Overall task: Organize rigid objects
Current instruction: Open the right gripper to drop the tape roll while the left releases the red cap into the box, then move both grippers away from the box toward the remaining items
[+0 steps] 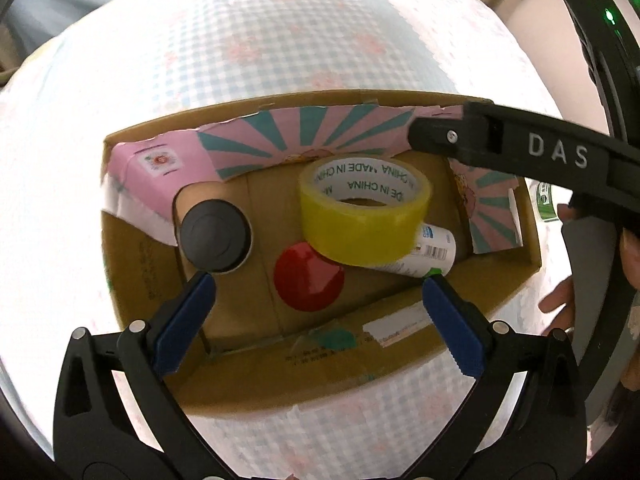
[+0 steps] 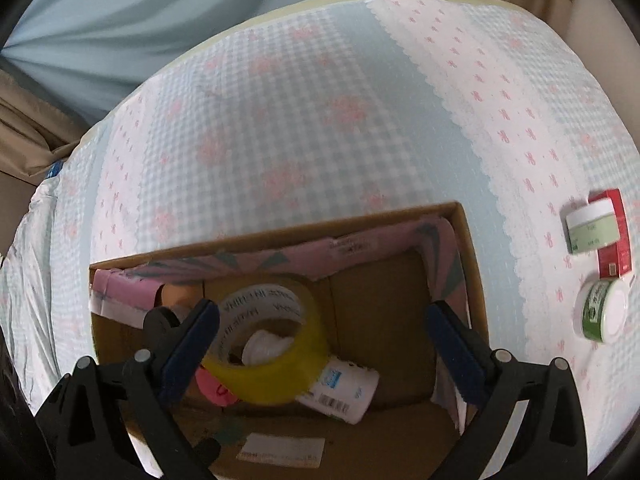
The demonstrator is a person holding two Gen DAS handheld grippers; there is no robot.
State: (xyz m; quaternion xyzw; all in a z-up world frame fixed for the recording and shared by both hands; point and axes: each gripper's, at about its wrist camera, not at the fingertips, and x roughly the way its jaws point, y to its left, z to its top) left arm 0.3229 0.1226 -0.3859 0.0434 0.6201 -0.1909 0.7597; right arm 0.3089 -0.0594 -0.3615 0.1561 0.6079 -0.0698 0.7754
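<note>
Checked cloth bears cardboard box; inside, yellow tape roll, white bottle.

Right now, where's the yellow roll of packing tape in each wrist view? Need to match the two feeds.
Left wrist: the yellow roll of packing tape sits centre-right inside the open cardboard box, leaning on a white cylindrical bottle, with a red round lid at its lower left.
Right wrist: the tape sits lower centre-left, just right of the gripper's left finger.
Shared landmark: the white bottle under the roll's lower right.
</note>
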